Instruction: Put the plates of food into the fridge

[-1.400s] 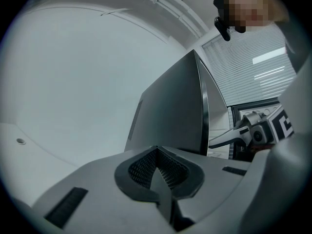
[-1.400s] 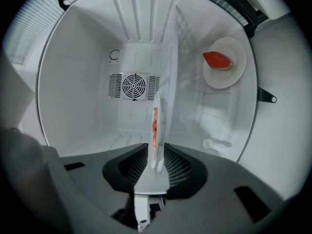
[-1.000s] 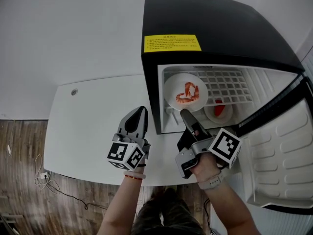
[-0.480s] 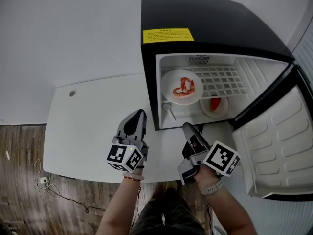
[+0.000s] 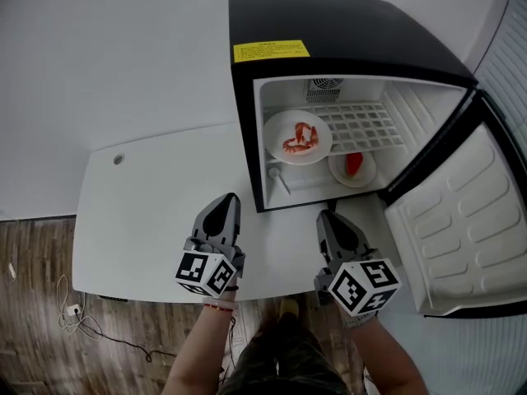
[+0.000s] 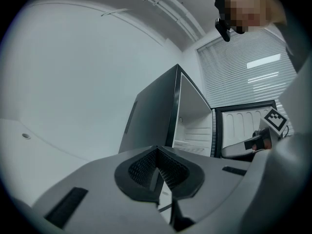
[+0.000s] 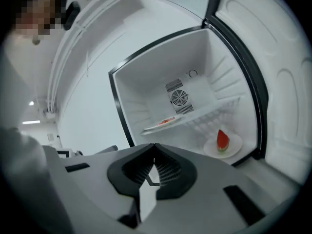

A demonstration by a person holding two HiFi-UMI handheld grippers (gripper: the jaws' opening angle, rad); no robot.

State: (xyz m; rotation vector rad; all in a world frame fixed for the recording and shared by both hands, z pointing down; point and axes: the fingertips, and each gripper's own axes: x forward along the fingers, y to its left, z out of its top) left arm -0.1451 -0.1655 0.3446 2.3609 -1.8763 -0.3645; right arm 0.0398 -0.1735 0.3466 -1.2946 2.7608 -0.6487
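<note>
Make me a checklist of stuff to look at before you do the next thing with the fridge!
1. Shrimp plate on the wire shelf: ok.
2. Watermelon plate inside, below that shelf: ok.
3. Left tongs shut and empty: ok.
4. Right tongs shut, empty, outside the fridge: ok.
5. Fridge door closed: not ok, it stands wide open.
6. Watermelon plate far enough back for the door to close: cannot tell.

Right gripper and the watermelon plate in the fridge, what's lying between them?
Nothing loose. In the head view, only bare white table and the fridge front edge separate the right gripper from the watermelon plate on the fridge floor.
</note>
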